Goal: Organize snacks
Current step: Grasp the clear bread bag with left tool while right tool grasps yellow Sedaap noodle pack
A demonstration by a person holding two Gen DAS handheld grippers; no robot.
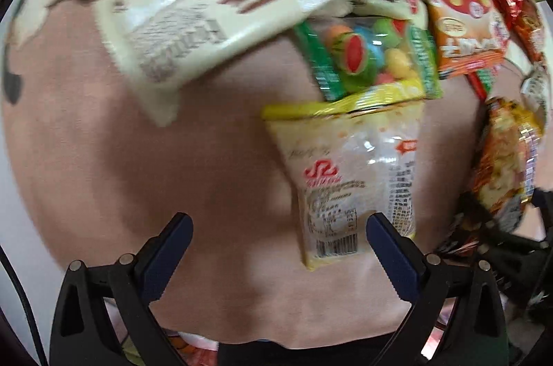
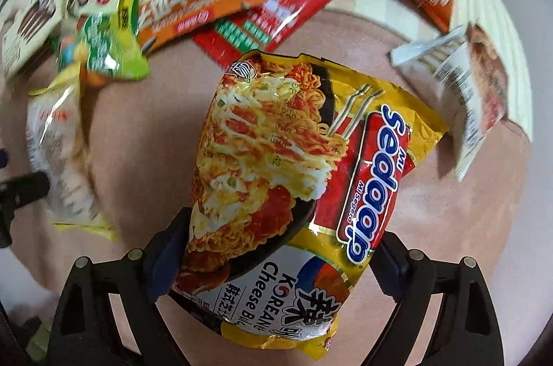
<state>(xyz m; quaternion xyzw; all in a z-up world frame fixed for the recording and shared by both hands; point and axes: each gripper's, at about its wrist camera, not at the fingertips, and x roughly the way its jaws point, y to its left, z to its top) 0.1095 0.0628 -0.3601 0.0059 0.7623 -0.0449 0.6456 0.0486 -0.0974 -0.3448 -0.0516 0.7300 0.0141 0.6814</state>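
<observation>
Lying between the right gripper fingers, a glossy yellow noodle packet.

Yellow-and-red noodle packet, green candy bag, orange panda packet, pinkish-brown cloth.

noodle packet, "Mi Sedaap" (Korean Cheese)

Both grippers point straight down. The left gripper has its two dark fingers spread wide, with nothing pressed between them. The right gripper also has its fingers wide apart (a noodle packet lies between them; contact is unclear).
</observation>
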